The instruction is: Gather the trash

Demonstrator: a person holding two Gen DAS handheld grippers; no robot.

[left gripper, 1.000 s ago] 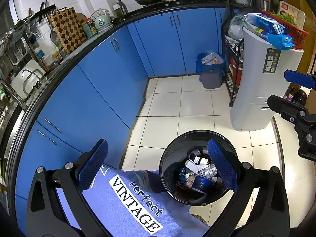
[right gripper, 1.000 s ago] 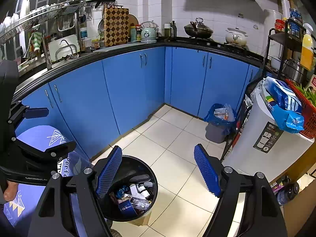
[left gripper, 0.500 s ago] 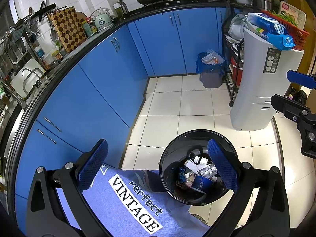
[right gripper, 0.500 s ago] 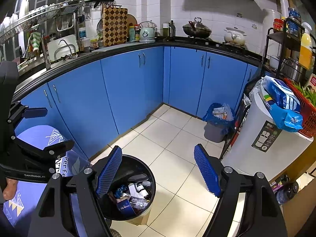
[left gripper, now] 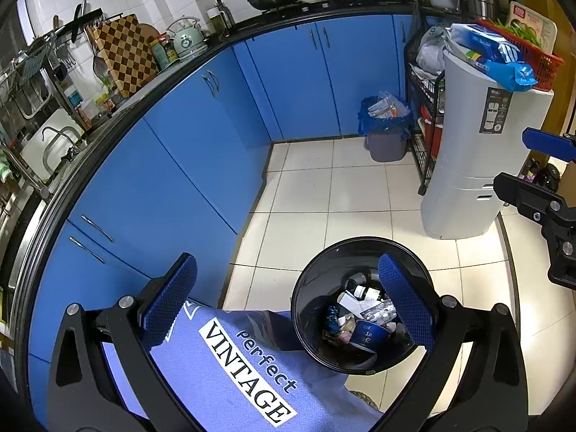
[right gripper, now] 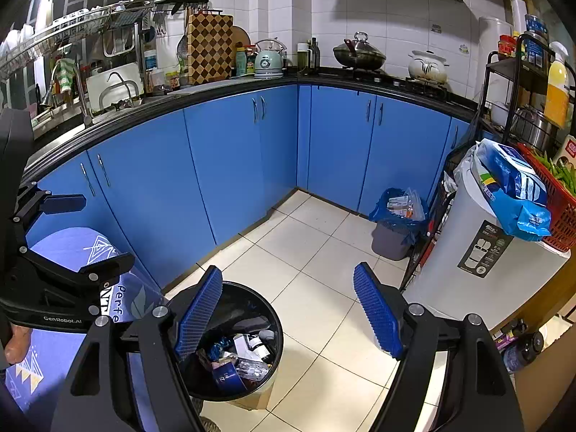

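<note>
Nothing has moved since the earlier frames: both tools hang spread and empty above the black bin, left tool and right tool alike. Trash sits inside it, so collecting seems paused.

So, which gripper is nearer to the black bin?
Left. The left gripper hangs right over the black bin, one finger above its opening; the right gripper sits beside it, further off.

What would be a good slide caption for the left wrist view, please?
Open left gripper above a black bin of trash beside blue cabinets.
</note>
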